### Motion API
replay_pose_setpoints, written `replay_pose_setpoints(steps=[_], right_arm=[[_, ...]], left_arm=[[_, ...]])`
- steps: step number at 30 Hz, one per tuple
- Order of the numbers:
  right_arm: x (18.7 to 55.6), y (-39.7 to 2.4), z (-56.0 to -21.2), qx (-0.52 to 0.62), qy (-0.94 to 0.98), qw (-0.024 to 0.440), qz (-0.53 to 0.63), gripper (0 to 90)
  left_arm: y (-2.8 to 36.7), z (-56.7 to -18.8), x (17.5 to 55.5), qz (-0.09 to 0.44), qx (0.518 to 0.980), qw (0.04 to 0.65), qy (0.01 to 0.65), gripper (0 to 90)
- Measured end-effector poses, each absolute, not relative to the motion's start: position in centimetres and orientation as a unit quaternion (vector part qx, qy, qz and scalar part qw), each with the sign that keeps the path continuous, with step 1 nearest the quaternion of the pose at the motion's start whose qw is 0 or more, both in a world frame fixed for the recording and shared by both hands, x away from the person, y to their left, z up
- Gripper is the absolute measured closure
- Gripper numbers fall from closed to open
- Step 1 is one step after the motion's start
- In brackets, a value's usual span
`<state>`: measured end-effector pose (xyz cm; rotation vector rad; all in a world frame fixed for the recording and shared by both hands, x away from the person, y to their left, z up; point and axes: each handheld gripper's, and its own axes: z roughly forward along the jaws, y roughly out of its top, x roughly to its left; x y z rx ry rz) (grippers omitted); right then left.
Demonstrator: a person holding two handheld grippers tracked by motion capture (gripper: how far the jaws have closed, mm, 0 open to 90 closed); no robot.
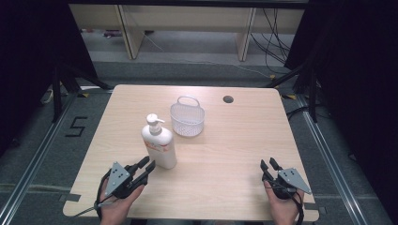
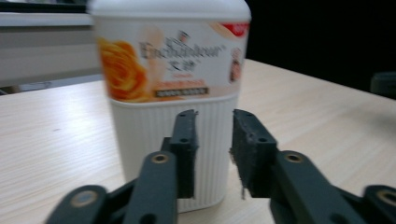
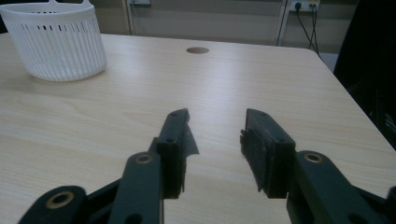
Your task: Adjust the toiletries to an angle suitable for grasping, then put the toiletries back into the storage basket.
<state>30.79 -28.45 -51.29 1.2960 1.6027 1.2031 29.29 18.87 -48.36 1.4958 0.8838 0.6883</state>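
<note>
A white pump bottle with an orange flower label stands upright on the wooden table, left of centre. My left gripper lies just in front of it at the near left, pointing at its base. In the left gripper view the bottle rises right behind the parted jaws, and nothing is between the pads. A white slatted basket with a handle stands behind the bottle. My right gripper rests at the near right, jaws apart over bare wood. The basket appears far left in that view.
A round cable hole sits near the table's far edge. Wooden furniture legs and cables lie on the floor beyond the table. Dark curtains and stands flank both sides.
</note>
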Motion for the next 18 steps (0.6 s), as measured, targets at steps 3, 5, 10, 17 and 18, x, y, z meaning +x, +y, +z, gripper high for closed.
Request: replay_pose_setpoints(steps=[3,5,10,17,18], right_arm=[[30.8,-28.5,-51.4,0.506,0.623,0.368,0.469,55.7],[30.9,-28.5,-51.4,0.502,0.622,0.368,0.474,54.9],[30.9,-28.6,-51.4,0.497,0.624,0.385,0.464,54.5],[30.9,-28.4,-51.4,0.511,0.616,0.376,0.466,51.1],[30.9,-28.4,-51.4,0.51,0.619,0.381,0.46,50.7]], left_arm=[[18.9,-47.6,28.8,0.312,0.633,0.599,0.379,57.2],[18.7,-47.3,28.7,0.324,0.626,0.603,0.374,53.1],[18.4,-46.6,28.7,0.334,0.619,0.605,0.372,51.7],[18.5,-45.6,29.2,0.348,0.604,0.608,0.381,49.4],[18.4,-45.4,29.4,0.348,0.603,0.608,0.382,49.4]])
